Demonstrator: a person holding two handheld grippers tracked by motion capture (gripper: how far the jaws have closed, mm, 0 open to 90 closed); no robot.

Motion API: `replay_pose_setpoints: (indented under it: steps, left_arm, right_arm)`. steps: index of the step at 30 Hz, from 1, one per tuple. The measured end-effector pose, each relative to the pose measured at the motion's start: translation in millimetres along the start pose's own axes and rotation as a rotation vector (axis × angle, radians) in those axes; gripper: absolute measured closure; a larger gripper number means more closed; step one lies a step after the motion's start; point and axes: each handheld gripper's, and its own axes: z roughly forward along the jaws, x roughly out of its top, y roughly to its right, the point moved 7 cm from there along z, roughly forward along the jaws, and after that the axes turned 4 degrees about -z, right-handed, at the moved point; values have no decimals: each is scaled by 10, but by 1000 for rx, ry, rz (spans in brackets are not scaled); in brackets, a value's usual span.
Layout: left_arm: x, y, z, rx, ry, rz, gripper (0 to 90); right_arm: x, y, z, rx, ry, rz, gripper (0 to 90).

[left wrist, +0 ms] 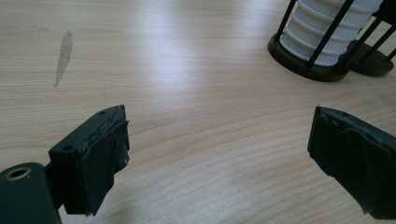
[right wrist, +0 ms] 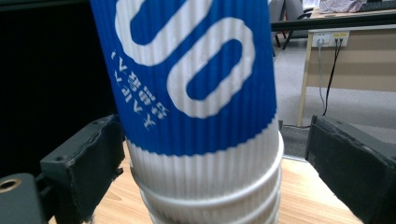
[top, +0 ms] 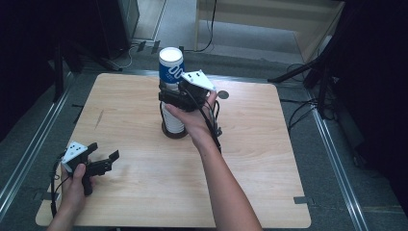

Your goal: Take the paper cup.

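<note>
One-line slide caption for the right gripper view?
Open right tongs flank the blue-and-white ribbed cup topping a stack.

I am looking into what seems an office or lab room set up for recording. The light wooden tabletop (top: 144,192) is standing on grey carpet (top: 332,183) between metal floor rails (top: 29,154), with black cables (top: 298,113) trailing around it. Beyond, a pale wooden desk (right wrist: 355,65) is carrying a white wall socket strip (right wrist: 330,38) with plugged leads.
</note>
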Motion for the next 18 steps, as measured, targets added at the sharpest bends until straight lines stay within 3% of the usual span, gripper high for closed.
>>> replay_pose_setpoints:
  steps: [18]
  left_arm:
    - [2,5,3,-5,2,2,62]
  right_arm:
    - [74,-66,232,-45,-2,-25,64]
